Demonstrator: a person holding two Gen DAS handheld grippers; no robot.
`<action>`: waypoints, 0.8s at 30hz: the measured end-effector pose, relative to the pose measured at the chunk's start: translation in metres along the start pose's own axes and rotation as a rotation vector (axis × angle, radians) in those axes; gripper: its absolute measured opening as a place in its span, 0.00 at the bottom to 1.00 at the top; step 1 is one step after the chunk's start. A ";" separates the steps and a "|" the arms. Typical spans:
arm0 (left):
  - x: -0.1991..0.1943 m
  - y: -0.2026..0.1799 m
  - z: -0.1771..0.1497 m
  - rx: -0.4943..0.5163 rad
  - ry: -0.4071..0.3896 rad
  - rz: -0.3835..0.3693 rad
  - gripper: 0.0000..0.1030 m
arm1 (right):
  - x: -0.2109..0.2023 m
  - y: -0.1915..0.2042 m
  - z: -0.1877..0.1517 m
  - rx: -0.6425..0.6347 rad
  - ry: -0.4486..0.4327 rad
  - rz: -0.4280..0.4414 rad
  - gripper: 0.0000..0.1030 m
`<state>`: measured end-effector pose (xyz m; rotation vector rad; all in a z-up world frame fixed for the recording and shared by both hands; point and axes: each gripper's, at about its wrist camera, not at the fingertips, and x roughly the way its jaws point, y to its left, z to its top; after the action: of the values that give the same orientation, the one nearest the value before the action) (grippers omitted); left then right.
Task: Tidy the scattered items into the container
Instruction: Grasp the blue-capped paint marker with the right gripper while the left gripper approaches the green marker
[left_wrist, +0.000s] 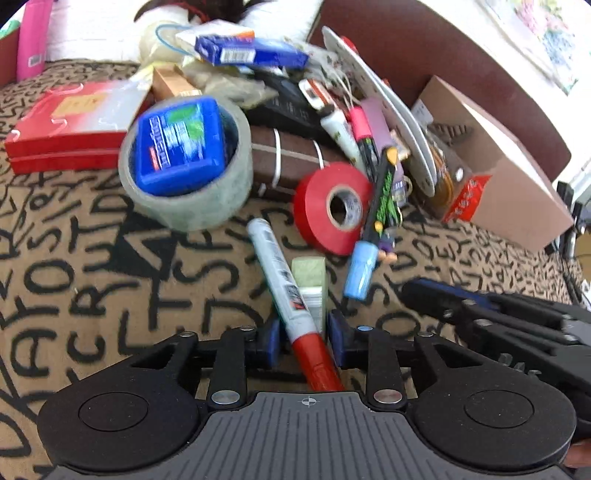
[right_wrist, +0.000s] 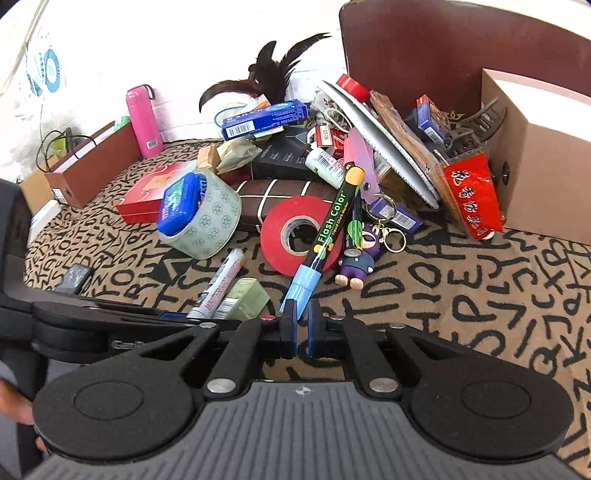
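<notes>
My left gripper (left_wrist: 303, 341) stands around the red-capped end of a white marker (left_wrist: 282, 280) lying on the patterned cloth, jaws apart, pads beside it. A green-wrapped bar (left_wrist: 311, 284) lies next to the marker. My right gripper (right_wrist: 301, 325) is nearly closed at the blue cap of a black Flash Color chalk marker (right_wrist: 330, 225); the cap tip sits between the pads. The chalk marker leans over a red tape roll (right_wrist: 295, 232). The brown cardboard box (right_wrist: 532, 147) stands at the right, stuffed with items.
A grey tape roll (left_wrist: 192, 184) holds a blue case (left_wrist: 177, 144). A red box (left_wrist: 70, 125), a brown pouch (left_wrist: 291, 155), a purple keychain figure (right_wrist: 356, 264), a pink bottle (right_wrist: 144, 122) and a heap of small items lie behind. A second brown box (right_wrist: 88, 166) stands far left.
</notes>
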<state>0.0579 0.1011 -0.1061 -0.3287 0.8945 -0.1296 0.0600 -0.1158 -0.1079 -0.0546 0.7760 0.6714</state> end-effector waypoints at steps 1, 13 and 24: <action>0.001 0.002 0.003 -0.001 -0.008 0.006 0.50 | 0.004 0.000 0.002 0.002 0.002 -0.001 0.10; 0.022 0.029 0.020 -0.044 -0.038 -0.047 0.58 | 0.055 -0.005 0.015 0.064 0.045 0.000 0.27; -0.005 0.020 -0.012 0.023 -0.011 0.001 0.57 | 0.007 -0.016 -0.008 0.032 0.079 -0.042 0.19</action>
<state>0.0450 0.1189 -0.1156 -0.3075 0.8822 -0.1368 0.0679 -0.1269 -0.1211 -0.0692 0.8594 0.6194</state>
